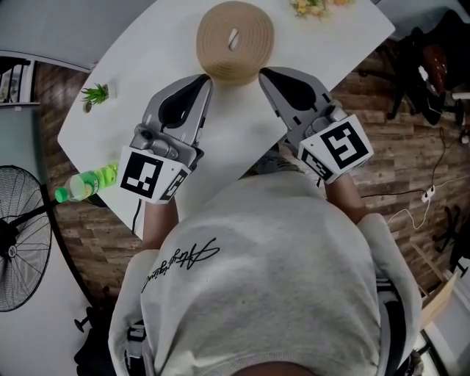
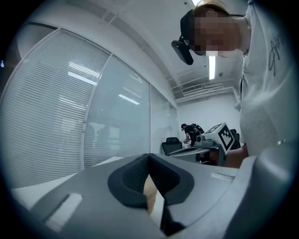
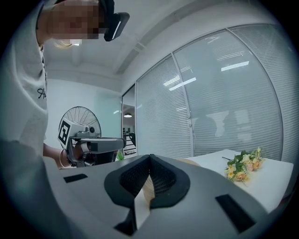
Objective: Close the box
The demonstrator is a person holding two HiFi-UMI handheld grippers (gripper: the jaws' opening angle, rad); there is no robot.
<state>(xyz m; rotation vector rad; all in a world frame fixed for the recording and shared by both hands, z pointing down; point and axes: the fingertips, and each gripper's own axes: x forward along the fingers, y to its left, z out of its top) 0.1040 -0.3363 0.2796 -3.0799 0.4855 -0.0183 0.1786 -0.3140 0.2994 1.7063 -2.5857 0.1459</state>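
One round, tan, woven box [image 1: 235, 40] is seen at the far side of the white table [image 1: 147, 66], its coiled top in place; it is flanked by the left gripper [image 1: 205, 78] and the right gripper [image 1: 262, 72], each pressed together on nothing; one green bottle [image 1: 88, 183] is counted.

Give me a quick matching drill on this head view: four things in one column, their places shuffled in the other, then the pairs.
Things:
1. round tan box
2. green bottle
3. flowers
4. fan

Places:
A. on the floor, at the picture's left
B. at the far edge of the table
C. at the table's left edge
D. just ahead of the tips of the left gripper and right gripper

Pairs: 1-D, 2-C, 3-B, 4-A
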